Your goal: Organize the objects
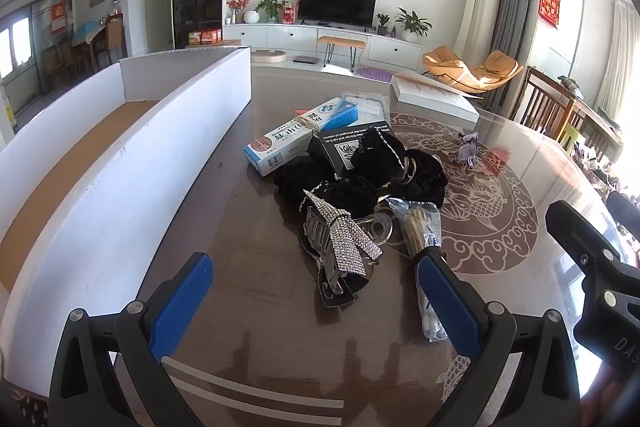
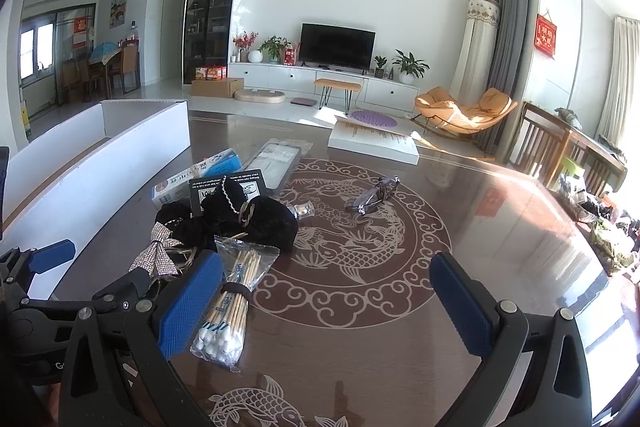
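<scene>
- Both your left tool (image 1: 316,291) and right tool (image 2: 326,299) stand wide apart, holding nothing; no item looks boxed yet.
- The clutter pile, rhinestone hair clip (image 1: 340,247) nearest, lies on the worktop (image 1: 260,327) beside the white box (image 1: 132,155).
- Likely next: straddle the clip, close, lift it into the box.

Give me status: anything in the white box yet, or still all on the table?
Done: nothing visible; the white box shows only its brown floor. In hand: nothing; left gripper and right gripper are open. Left: rhinestone bow hair clip, black scrunchies, cotton swab bag, blue-and-white carton, glasses.
</scene>
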